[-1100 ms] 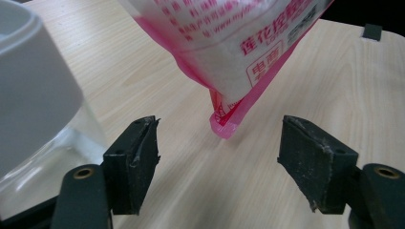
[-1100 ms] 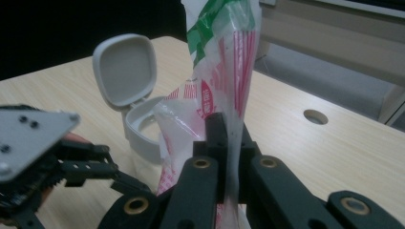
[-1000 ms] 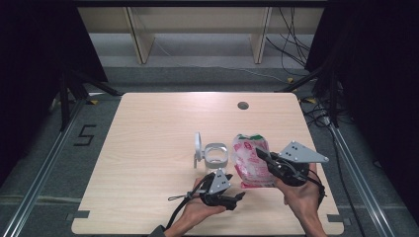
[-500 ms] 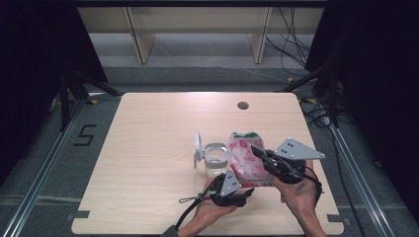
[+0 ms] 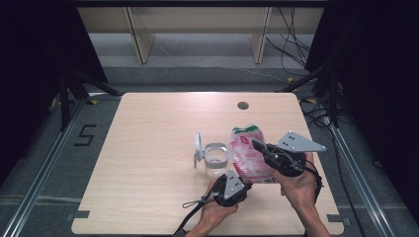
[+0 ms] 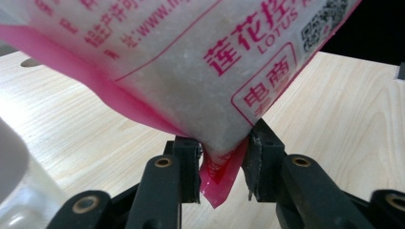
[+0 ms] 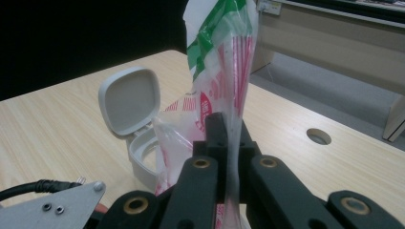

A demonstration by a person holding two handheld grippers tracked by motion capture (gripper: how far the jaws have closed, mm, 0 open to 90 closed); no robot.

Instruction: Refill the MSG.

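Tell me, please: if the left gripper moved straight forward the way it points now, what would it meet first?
Probably the pink bag itself. The left gripper has just been closing, and the bag's bottom corner sits between its jaws. The bag's body hangs right ahead, held by the right gripper.

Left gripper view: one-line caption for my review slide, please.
Left gripper, jaws just closing, brackets the bottom corner of a pink-printed bag of white granules above the wooden table.

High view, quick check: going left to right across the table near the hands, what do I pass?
Flip lid, standing open → clear jar → pink and white bag → right gripper, shut on the bag's side, with its grey plate farthest right.
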